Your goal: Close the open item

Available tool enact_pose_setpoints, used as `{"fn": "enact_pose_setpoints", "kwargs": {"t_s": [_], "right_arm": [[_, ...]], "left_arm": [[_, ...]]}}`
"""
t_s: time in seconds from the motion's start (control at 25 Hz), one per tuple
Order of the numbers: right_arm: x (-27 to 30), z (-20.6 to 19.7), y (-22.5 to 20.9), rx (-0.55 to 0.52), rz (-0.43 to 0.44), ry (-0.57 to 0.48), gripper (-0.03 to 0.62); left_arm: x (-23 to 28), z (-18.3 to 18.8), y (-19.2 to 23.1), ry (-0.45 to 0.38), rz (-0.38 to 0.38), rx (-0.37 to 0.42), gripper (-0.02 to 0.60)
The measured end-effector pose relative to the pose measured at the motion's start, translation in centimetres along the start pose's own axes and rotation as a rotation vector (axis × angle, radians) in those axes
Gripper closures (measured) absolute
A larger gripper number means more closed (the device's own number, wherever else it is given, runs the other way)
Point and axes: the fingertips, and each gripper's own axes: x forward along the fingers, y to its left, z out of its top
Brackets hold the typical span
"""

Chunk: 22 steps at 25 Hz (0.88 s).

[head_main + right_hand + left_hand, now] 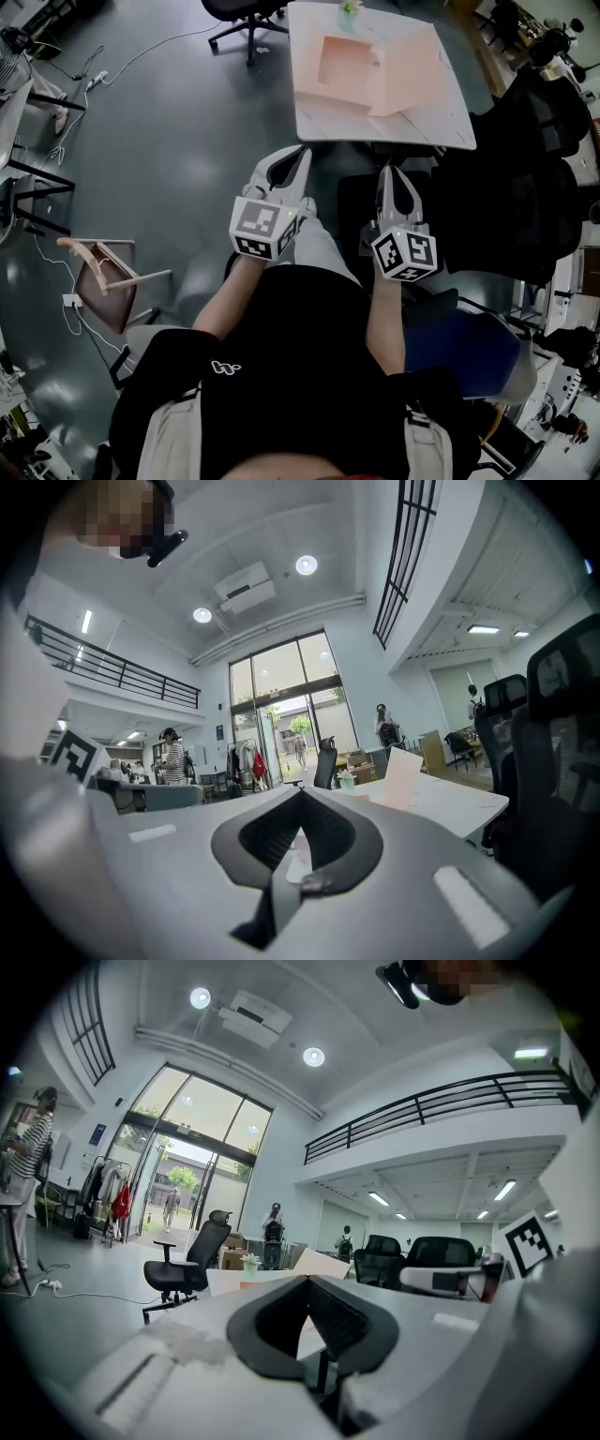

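Observation:
An open pink cardboard box (349, 66) lies on a white table (450, 131) ahead of me, its lid flap (412, 82) spread to the right. Both grippers are held level at the table's near edge, short of the box and touching nothing. The left gripper (302, 152) has its jaws together and empty. The right gripper (394, 171) is shut too, with nothing in it. In the left gripper view the closed tips (307, 1279) point at the table (225, 1281) and the raised flap (319, 1262). Past the right gripper (300, 791) stands the same flap (401, 775).
A small potted plant (350, 9) stands at the table's far edge. Black office chairs (525, 187) crowd the right side, and another (246, 17) sits beyond the table. A tipped wooden chair (105, 272) and cables (66, 309) lie on the floor at left. People stand far off.

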Motion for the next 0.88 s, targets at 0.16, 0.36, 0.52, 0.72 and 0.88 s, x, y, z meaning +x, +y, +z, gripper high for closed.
{"fn": "enact_pose_setpoints", "kwargs": {"t_s": [0.16, 0.36, 0.52, 0.72, 0.88], "right_arm": [[3.7, -0.6, -3.3, 0.026, -0.003, 0.001, 0.594], [10.0, 0.6, -6.4, 0.057, 0.02, 0.024, 0.594], [15.5, 1.7, -8.7, 0.069, 0.037, 0.022, 0.594], [20.0, 3.3, -12.7, 0.045, 0.044, 0.018, 0.594], [22.2, 5.0, -15.1, 0.017, 0.046, 0.004, 0.594]], "left_arm": [[4.6, -0.4, 1.0, 0.014, 0.001, 0.011, 0.581], [11.0, 0.6, 2.8, 0.062, -0.003, 0.023, 0.581], [16.5, 1.3, 5.1, 0.094, -0.005, 0.035, 0.581], [23.1, 2.1, 6.5, 0.11, -0.011, 0.04, 0.581], [26.9, 1.9, 6.8, 0.133, -0.028, 0.029, 0.581]]}}
